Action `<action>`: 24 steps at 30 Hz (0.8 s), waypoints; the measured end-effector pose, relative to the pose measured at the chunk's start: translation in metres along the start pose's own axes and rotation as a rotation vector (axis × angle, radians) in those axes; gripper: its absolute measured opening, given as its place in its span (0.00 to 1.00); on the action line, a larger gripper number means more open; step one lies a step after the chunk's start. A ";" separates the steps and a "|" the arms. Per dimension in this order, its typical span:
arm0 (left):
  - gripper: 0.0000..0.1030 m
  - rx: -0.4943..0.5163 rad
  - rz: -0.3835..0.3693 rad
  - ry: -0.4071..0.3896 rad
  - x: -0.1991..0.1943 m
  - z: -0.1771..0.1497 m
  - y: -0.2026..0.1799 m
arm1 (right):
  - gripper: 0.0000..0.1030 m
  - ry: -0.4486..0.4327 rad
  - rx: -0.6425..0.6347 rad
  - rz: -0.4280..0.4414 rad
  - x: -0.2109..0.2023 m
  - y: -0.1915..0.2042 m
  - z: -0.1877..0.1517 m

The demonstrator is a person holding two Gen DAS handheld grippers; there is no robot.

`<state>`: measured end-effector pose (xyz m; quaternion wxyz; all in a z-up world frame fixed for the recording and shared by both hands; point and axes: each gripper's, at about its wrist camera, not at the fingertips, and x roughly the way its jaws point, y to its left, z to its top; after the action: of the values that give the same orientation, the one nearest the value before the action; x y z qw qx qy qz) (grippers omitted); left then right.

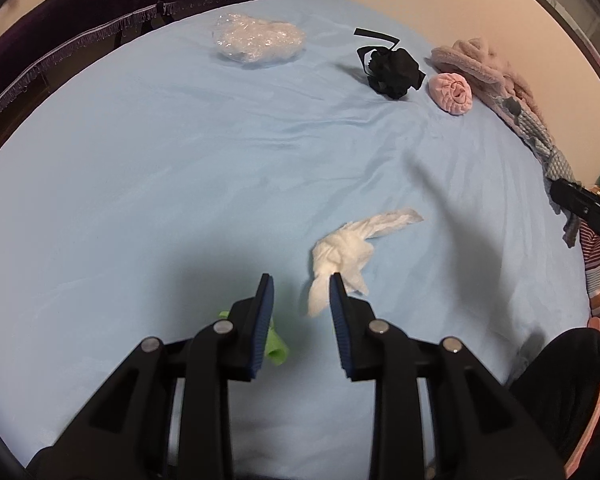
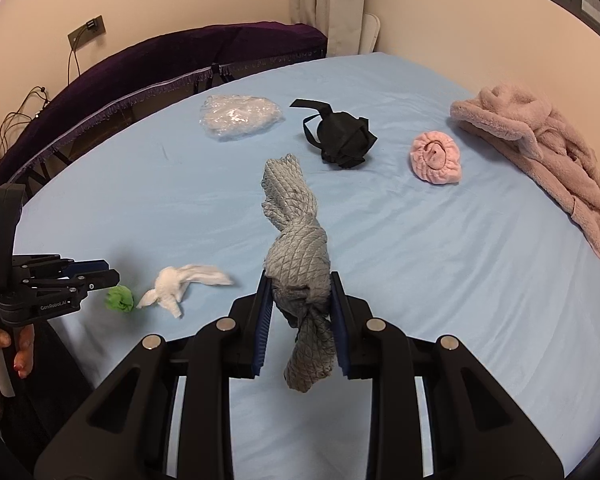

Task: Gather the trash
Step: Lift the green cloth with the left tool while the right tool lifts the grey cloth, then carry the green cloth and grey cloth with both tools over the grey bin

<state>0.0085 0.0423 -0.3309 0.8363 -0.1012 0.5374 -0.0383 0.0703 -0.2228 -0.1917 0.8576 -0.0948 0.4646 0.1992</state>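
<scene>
My right gripper [image 2: 300, 278] is shut on a twisted grey quilted cloth [image 2: 296, 216], which stands up between the pads and hangs below them. A crumpled white tissue [image 1: 346, 254] [image 2: 180, 284] lies on the blue bed sheet [image 1: 160, 180], just past my left gripper [image 1: 301, 280]. That gripper is open, with nothing between its fingers. A small green wad [image 1: 277, 346] [image 2: 120, 298] lies under its left finger. In the right wrist view the left gripper [image 2: 110, 274] hovers beside the green wad, held by a hand. The right gripper [image 1: 580, 204] shows at the left wrist view's right edge.
Further back on the bed lie a clear plastic bag [image 1: 258, 40] [image 2: 240, 116], a black bundle with straps [image 1: 392, 68] [image 2: 344, 136], a pink rolled item [image 1: 450, 92] [image 2: 436, 156] and a pink fluffy robe [image 2: 540, 152]. A dark purple padded edge [image 2: 160, 64] borders the far side.
</scene>
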 end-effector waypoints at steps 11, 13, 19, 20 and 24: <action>0.31 -0.009 0.092 0.064 0.013 -0.017 0.011 | 0.25 0.003 0.002 0.016 -0.004 0.012 -0.011; 0.31 -0.011 0.137 0.081 0.018 -0.020 0.015 | 0.25 0.006 0.002 0.022 -0.001 0.013 -0.012; 0.45 -0.058 0.229 0.202 0.043 -0.028 0.030 | 0.25 0.018 0.004 0.042 0.010 0.018 -0.013; 0.45 -0.072 0.231 0.231 0.048 -0.030 0.032 | 0.25 0.020 0.004 0.046 0.011 0.018 -0.013; 0.42 -0.080 0.242 0.257 0.055 -0.033 0.035 | 0.25 0.027 0.002 0.051 0.016 0.021 -0.014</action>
<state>0.0002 0.0624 -0.4007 0.7547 -0.0632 0.6491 0.0714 0.0589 -0.2045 -0.2126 0.8460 -0.0850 0.4786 0.2191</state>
